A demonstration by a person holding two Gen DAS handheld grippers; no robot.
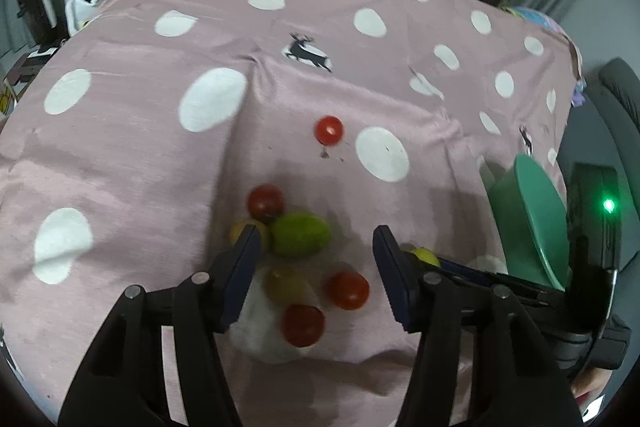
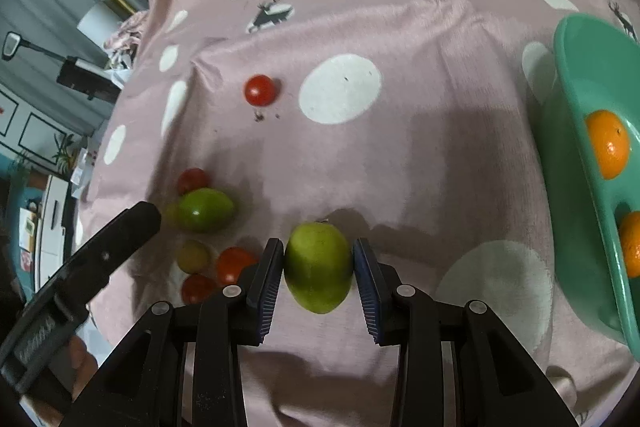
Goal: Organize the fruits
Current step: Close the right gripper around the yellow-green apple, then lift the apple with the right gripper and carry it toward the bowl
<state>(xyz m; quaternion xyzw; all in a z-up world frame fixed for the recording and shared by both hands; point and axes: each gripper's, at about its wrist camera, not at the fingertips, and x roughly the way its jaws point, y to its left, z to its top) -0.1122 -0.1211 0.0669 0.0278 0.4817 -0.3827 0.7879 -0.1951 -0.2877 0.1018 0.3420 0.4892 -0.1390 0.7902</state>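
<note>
- Sitting at the right edge of the pink dotted cloth (image 2: 420, 155), the green bowl (image 2: 580, 187) holds two oranges (image 2: 608, 143).
- Only the right wrist view shows them; the left sees the bowl's outside.
- Right gripper (image 2: 319, 267) clamps a green fruit (image 2: 318, 267).
- Left gripper (image 1: 316, 259) stands half open, nothing between, above tomatoes (image 1: 347, 290), another green fruit (image 1: 300, 234) and perhaps yellowish ones, blurred.

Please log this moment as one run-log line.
right gripper: shut on oval green fruit | left gripper: open over fruit cluster | teal plastic bowl: two oranges
</note>
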